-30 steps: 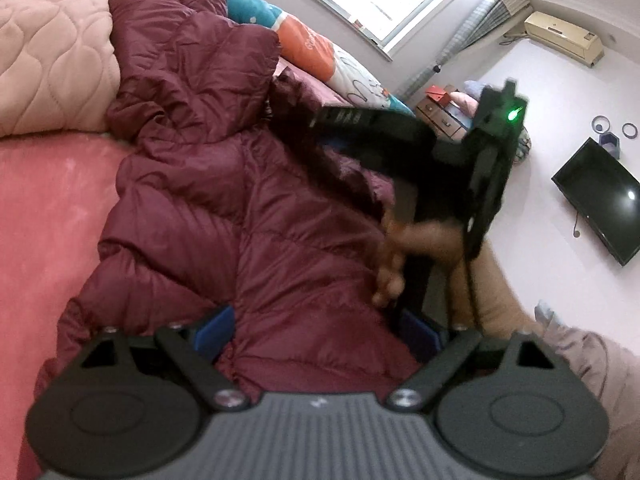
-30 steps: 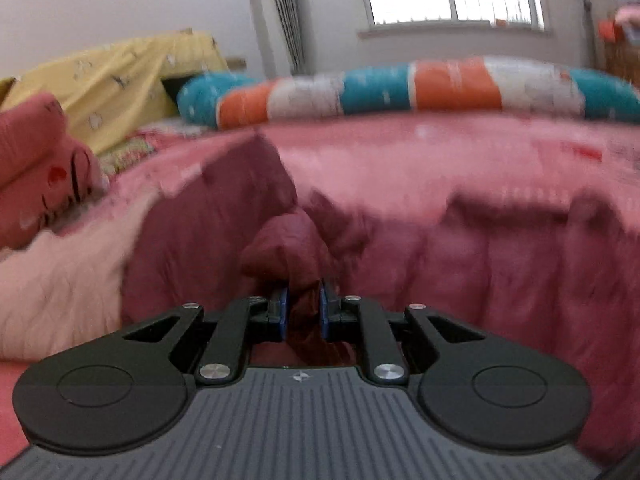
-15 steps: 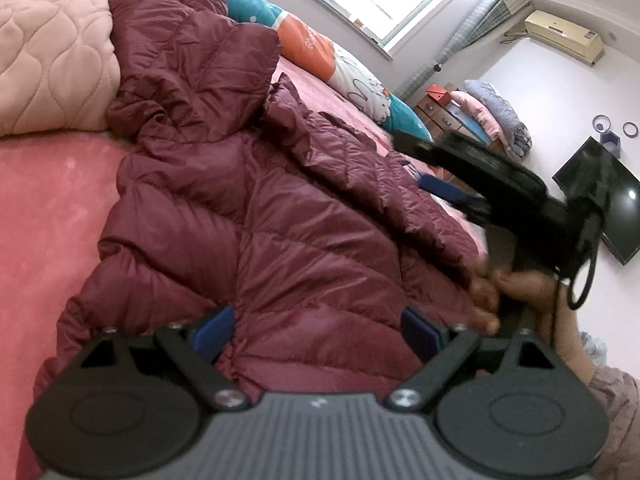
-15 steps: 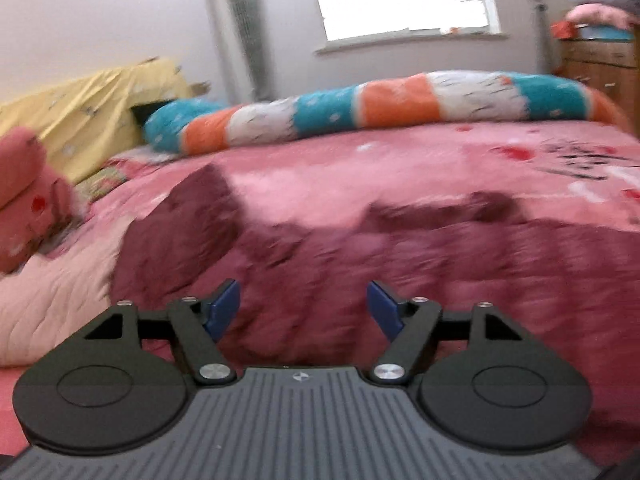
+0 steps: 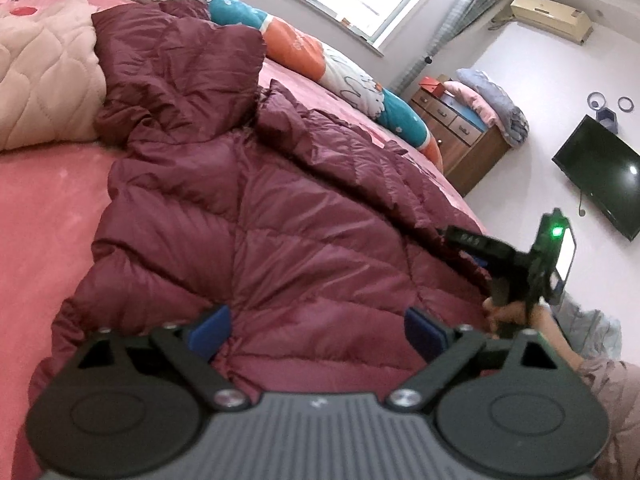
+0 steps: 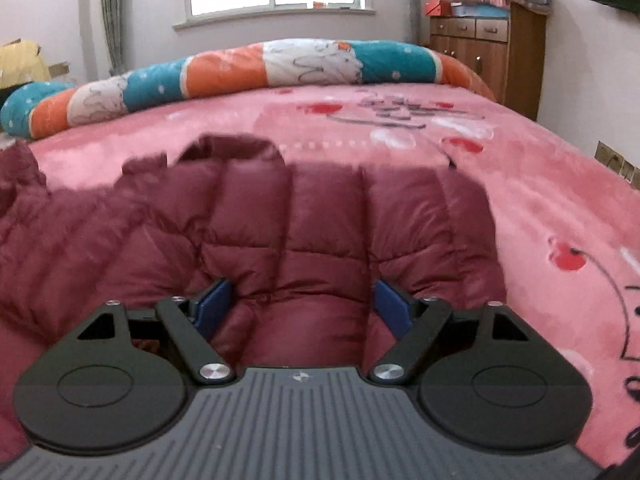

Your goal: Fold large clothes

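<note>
A maroon quilted down jacket lies spread on the pink bedspread, hood toward the upper left. My left gripper hovers open over the jacket's near hem, both blue pads clear of the fabric. In the right wrist view my right gripper has its jaws opening wide; a puffy fold of the jacket bulges up between the pads without being pinched. The left wrist view shows that right gripper at the jacket's right edge, held by a hand.
A long orange, teal and white bolster lies along the far side of the bed. A pale quilted blanket sits at the upper left. A wooden dresser with folded bedding stands by the wall, and a television hangs there.
My right gripper let go of the jacket fold it pinched, opened wide, and swung away to the jacket's right edge. The released part now lies flat. My left gripper stayed put.
</note>
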Motion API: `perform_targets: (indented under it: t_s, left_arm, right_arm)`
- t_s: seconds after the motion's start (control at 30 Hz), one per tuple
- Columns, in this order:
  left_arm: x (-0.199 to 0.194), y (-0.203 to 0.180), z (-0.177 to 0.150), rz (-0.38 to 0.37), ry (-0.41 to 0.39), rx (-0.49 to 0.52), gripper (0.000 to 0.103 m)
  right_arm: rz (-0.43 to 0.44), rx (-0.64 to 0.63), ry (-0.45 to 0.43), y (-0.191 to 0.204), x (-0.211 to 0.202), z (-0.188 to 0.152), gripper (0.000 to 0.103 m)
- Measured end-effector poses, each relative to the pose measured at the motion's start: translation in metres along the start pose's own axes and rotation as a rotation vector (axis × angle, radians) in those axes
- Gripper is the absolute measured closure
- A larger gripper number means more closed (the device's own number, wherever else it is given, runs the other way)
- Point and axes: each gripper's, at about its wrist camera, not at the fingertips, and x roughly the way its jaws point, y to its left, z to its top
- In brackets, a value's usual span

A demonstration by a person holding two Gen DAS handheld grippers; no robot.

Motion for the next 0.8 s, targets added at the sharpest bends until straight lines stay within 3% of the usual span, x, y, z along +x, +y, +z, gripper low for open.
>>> perform_targets:
  t_s: [0.4,0.57,0.8]
  left_arm:
    - [-0.002,-0.004,-0.006,-0.002,-0.021,0.041,0.007]
    - [-0.01,-0.011,-0.007,0.037,-0.034,0.048,0.007]
    - [-0.042,-0.037,-0.002,0.136,-0.067,0.023,0.007]
  right_arm:
    - [-0.075,-0.065,0.014,0.027,0.009,-0.002,0.0]
    - [-0.082,-0.024,-0.085,0.017,-0.053,-0.007,0.0]
    - [-0.069,0.098,-0.101,-0.011,-0.127,-0.039,0.0]
